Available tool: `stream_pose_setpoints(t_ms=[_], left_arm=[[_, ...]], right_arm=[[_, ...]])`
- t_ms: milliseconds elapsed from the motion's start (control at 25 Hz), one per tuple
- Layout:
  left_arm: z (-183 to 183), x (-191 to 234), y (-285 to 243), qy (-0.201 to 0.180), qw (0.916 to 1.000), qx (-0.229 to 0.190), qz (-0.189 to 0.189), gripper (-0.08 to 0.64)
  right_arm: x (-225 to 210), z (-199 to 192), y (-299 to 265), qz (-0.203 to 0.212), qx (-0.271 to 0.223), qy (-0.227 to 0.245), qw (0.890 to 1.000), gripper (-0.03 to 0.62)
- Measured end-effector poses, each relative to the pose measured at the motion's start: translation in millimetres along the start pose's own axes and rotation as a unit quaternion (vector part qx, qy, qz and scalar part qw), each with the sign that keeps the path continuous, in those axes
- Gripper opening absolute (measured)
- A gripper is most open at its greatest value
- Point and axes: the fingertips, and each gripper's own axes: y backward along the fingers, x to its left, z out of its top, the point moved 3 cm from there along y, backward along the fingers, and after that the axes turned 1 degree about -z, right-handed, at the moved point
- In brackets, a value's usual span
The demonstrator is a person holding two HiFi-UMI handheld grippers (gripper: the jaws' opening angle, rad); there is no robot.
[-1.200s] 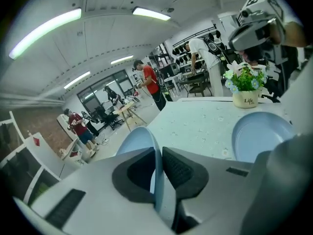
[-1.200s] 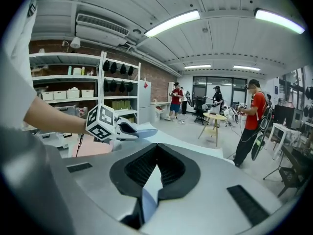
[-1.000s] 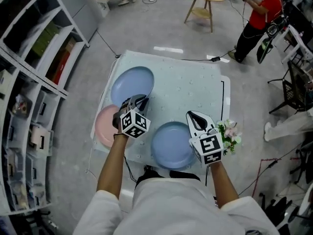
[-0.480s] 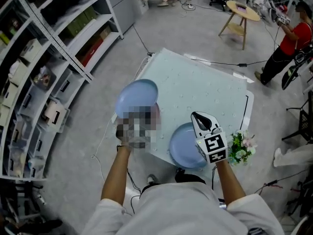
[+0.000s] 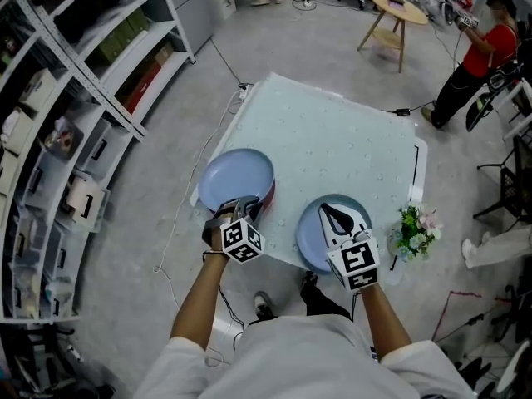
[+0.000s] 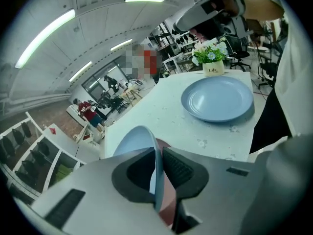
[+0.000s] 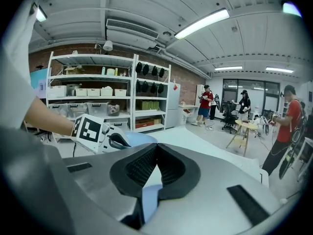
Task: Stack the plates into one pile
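Note:
My left gripper is shut on the near rim of a light-blue plate. It holds that plate tilted over a pink plate, of which only an edge shows. The left gripper view has the rim pinched between the pads, with the pink plate underneath. A darker blue plate lies at the table's near edge. My right gripper hovers over it, shut and empty. In the right gripper view that plate shows below the closed jaws.
The pale table has a small pot of flowers at its near right corner. Metal shelving runs along the left. A round wooden stool-table and a person in red stand beyond the table.
The light-blue plate lay flat at the table's far left. My left gripper has since brought it over the pink plate. The right gripper stays shut above the darker blue plate.

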Motion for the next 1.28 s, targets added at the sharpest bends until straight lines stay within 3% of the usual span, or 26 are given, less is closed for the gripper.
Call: stream_pose_setpoints(t_ms=[320, 400, 560, 680, 720, 800, 840, 1120, 1280], left_arm=[[-25, -31, -26, 0.052, 0.9950, 0.003, -0.085, 0.078], [-27, -31, -24, 0.066, 0.9934, -0.001, -0.094, 0.120], [-25, -20, -6, 0.108, 0.9904, -0.033, -0.080, 0.170], [-24, -8, 17, 0.163, 0.9815, -0.081, -0.060, 0.169], [-23, -3, 28, 0.182, 0.9765, -0.102, -0.053, 0.144], [-19, 7, 53, 0.212, 0.9653, -0.147, -0.040, 0.021], [-16, 11, 66, 0.221, 0.9600, -0.168, -0.037, 0.020], [2, 9, 151, 0.259, 0.9299, -0.262, -0.005, 0.018], [-7, -8, 184, 0.235, 0.9345, -0.267, -0.005, 0.018]], right_arm=[[7, -8, 18, -0.037, 0.015, 0.002, 0.999, 0.014], [11, -7, 22, -0.040, 0.014, -0.002, 0.999, 0.014], [18, -2, 31, -0.050, 0.010, 0.005, 0.999, 0.014], [26, 0, 39, -0.056, 0.006, 0.014, 0.998, 0.015], [29, 0, 42, -0.058, 0.005, 0.014, 0.998, 0.015], [33, 1, 47, -0.064, 0.001, 0.015, 0.998, 0.015], [34, 1, 49, -0.068, 0.000, 0.017, 0.998, 0.015], [49, -5, 61, -0.083, 0.001, 0.029, 0.996, 0.023], [63, -14, 55, -0.063, 0.016, 0.068, 0.996, 0.065]])
